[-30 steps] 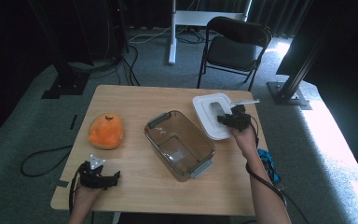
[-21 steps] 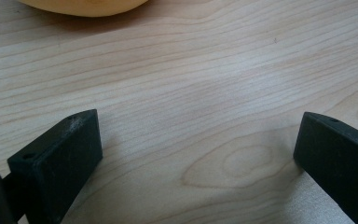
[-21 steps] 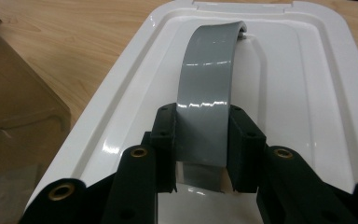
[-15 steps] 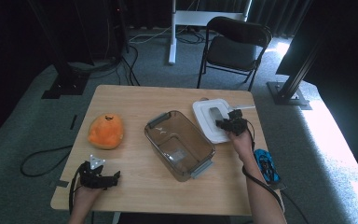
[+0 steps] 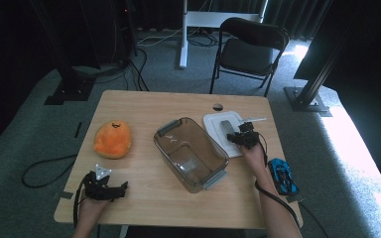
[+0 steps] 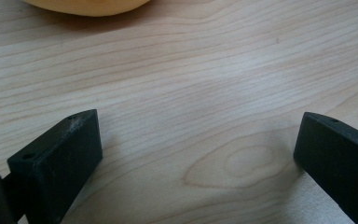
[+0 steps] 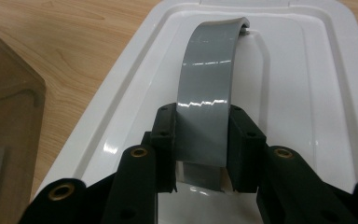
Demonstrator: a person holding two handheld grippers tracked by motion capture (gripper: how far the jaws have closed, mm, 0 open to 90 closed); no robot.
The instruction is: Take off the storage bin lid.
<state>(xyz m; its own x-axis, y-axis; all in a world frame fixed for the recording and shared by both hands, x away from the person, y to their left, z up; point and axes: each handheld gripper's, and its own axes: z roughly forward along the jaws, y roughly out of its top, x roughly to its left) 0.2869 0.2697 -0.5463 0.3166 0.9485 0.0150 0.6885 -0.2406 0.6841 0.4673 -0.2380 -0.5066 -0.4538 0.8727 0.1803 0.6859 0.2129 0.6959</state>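
Two tongs, right (image 7: 200, 154) clamping lid handle (image 7: 209, 88)

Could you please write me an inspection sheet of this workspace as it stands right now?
Surface: wooden table, bare wood under the left claw.
Job's things: white lid with grey handle, beside the clear bin.
Clutter: orange plush; blue toy car at the table's right edge.
Grippers: right claw shut on grey handle; left claw open, holding nothing.
Cables: black cable on the floor.
Surroundings: folding chair, carpet.
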